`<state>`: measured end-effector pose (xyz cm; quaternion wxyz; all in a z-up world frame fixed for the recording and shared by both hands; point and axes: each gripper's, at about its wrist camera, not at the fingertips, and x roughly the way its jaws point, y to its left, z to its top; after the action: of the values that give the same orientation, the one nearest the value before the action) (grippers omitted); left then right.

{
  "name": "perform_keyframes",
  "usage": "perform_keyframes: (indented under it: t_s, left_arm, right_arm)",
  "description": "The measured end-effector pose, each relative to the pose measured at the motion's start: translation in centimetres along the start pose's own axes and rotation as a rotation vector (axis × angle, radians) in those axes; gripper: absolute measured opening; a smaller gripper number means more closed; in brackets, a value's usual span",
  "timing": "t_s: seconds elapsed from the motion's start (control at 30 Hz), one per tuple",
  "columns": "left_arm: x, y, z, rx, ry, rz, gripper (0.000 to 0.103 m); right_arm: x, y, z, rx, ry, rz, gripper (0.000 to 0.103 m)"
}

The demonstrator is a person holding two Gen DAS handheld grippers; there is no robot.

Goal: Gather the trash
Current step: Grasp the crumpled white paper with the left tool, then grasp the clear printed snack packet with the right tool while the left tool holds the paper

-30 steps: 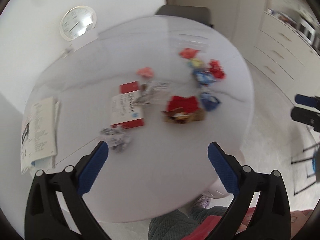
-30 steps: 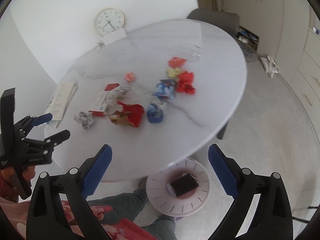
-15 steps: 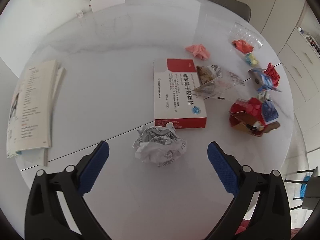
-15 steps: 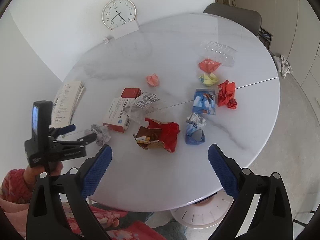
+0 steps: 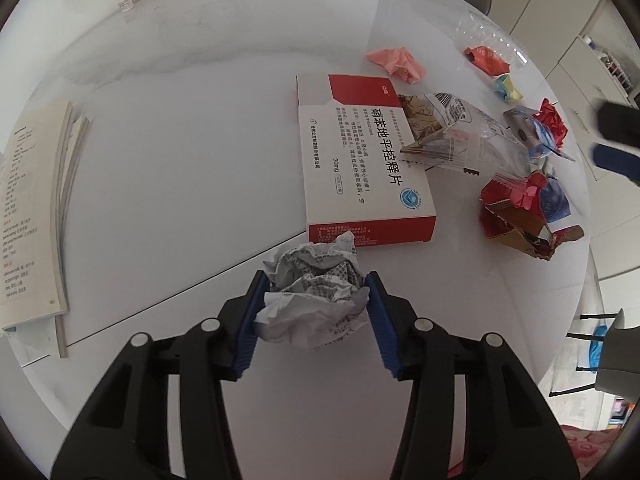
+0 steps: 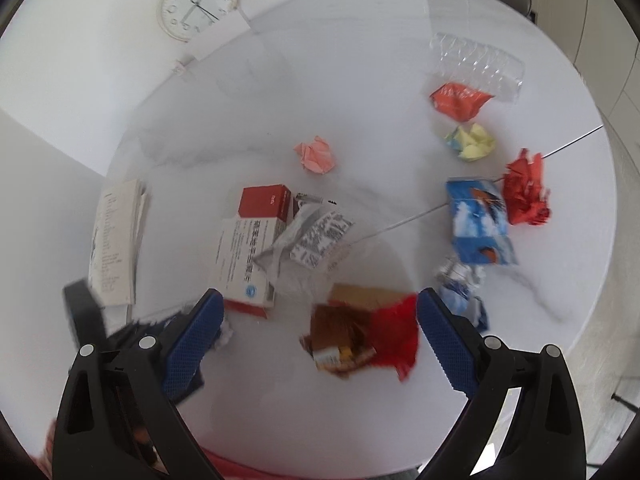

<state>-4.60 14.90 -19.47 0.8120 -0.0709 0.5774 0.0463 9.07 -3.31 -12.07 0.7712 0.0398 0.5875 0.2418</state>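
white table [image 5: 160, 168]: left gripper [image 5: 314, 300] closing on crumpled paper [image 5: 314, 296].

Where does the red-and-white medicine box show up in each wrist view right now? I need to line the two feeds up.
Left wrist: the medicine box lies centre-right, just beyond the crumpled paper ball between the left gripper's closing jaws.
Right wrist: the medicine box lies left of centre, above the left blue pad.
Shared landmark: the pink paper wad beyond the box.
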Motion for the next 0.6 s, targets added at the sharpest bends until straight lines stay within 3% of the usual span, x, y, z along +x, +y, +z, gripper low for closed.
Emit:
perform_keyframes:
  t_s: [0.17,0.37,0.4,0.53,0.6]
  left_arm:
    - [-1.7,1.2,0.1,-0.022,-0.032,-0.020,0.047]
    - [-3.6,2.0,0.4,-0.028,-0.078,-0.022,0.047]
    - [-3.8,2.1,0.6,-0.029,-0.083,-0.024,0.047]
    - [-4.6,2.2,1.3,-0.028,-0.103,-0.030,0.047]
    - [-5.0,2.1,1.7,-0.024,-0.115,-0.034,0.047]
  right_arm:
    - [4.6,0.4,2.8,0.105,0.070,-0.051,0.096]
    - [8.8,0.3,3.2,0.228,0.151,-0.137,0.096]
    - [9.1,0.4,3.2,0.229,0.154,-0.143,0.093]
    - [10.0,0.9,3.2,0.208,0.160,-0.144,0.063]
    - [9.8,0.8,3.2,0.211,0.148,-0.123,0.056]
